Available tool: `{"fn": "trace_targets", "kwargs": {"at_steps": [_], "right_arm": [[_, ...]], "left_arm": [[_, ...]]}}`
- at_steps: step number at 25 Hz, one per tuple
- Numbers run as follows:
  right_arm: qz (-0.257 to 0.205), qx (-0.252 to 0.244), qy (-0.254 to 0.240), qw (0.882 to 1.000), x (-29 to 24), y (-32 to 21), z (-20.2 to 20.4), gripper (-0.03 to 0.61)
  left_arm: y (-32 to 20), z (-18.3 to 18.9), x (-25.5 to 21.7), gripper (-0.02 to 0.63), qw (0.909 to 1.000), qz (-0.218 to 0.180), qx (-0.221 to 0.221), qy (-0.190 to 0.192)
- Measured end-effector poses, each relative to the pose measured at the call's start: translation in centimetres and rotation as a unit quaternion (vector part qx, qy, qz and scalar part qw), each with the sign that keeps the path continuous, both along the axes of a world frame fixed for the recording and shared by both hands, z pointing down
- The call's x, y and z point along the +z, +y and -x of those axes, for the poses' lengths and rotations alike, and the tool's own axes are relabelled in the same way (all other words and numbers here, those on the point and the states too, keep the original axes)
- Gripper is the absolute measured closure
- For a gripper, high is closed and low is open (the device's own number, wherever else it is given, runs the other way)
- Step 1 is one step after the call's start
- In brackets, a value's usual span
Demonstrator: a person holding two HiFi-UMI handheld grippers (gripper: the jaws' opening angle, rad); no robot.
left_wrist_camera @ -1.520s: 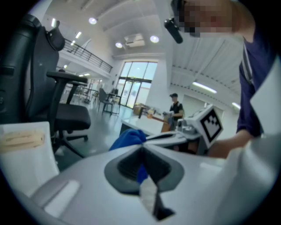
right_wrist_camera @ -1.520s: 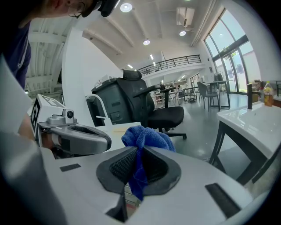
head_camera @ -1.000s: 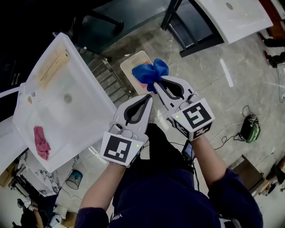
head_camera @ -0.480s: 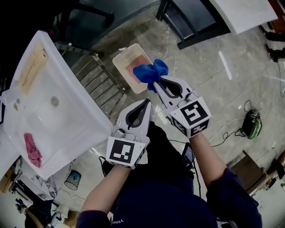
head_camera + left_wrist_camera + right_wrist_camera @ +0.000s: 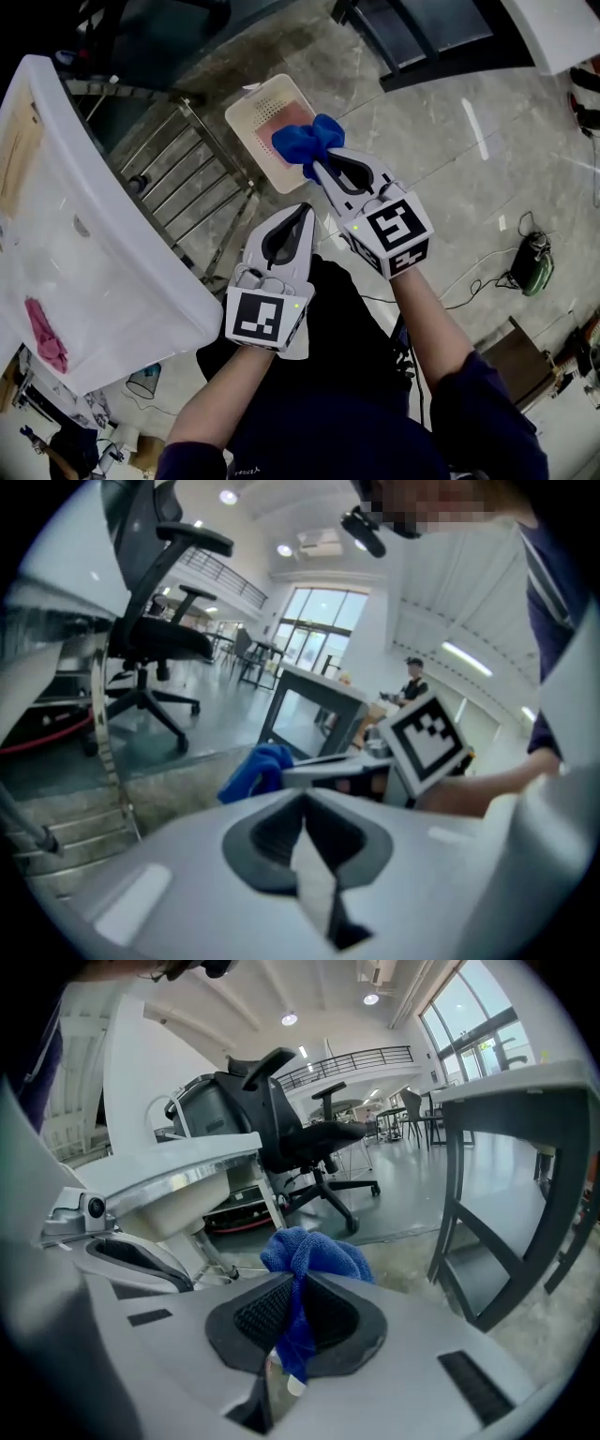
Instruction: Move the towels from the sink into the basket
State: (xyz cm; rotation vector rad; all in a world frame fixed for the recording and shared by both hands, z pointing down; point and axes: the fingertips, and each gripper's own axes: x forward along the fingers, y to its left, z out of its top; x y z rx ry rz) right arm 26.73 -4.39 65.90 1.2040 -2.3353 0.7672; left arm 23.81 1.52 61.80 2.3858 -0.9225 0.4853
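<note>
my right tongs (image 5: 317, 167) are clamped on the blue towel (image 5: 305, 139). it bunches out past the tips, and in the right gripper view a strip of it hangs down between the two pads. i hold the towel up in the air, clear of the floor (image 5: 441, 103). in the head view it shows in front of the near right edge of the basket (image 5: 251, 131). the basket is a pale, cream-coloured one that stands on the floor just beside the metal frame (image 5: 187, 192) under the sink (image 5: 112, 272). something pinkish-red lies inside the basket; i cannot tell what it is.

my left tongs (image 5: 302, 208) are pressed together with nothing between them. they sit just beside the right tongs and a little nearer to me, both pointing forward and down.

the sink is a white basin off to my left. a pink towel (image 5: 45, 336) lies in it near the corner closest to me, well apart from both tongs. in the right gripper view a black office chair (image 5: 300, 1138) stands behind the sink.
</note>
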Motion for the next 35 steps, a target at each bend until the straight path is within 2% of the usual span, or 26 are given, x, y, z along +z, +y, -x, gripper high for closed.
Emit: {"fn": "trace_targets", "kwargs": {"at_steps": [6, 10, 14, 17, 26, 35], "right_arm": [[0.02, -0.004, 0.004, 1.0, 5.9, -0.8, 0.7, 0.543], [0.037, -0.012, 0.006, 0.999, 9.5, -1.2, 1.0, 0.543], [0.046, -0.018, 0.006, 0.999, 12.1, -2.2, 1.5, 0.543], [0.05, -0.024, 0.011, 0.998, 13.6, -3.0, 1.8, 0.543], [0.072, -0.031, 0.012, 0.997, 16.6, -3.9, 3.3, 0.543], [0.074, -0.034, 0.014, 0.997, 15.5, -3.0, 3.2, 0.512]], "left_arm": [[-0.7, 0.2, 3.3, 0.606, 0.9999, -0.007, -0.009, 0.007], [-0.9, 0.2, 5.6, 0.606, 0.9998, 0.011, -0.014, 0.004], [-1.7, 0.0, 7.1, 0.606, 1.0, -0.002, -0.005, -0.007], [-1.9, -0.2, 7.8, 0.606, 1.0, 0.004, -0.004, -0.006], [-2.6, 0.4, 10.1, 0.606, 0.9996, 0.016, -0.021, -0.008], [-1.7, 0.6, 10.1, 0.606, 0.9986, 0.034, -0.041, 0.004]]}}
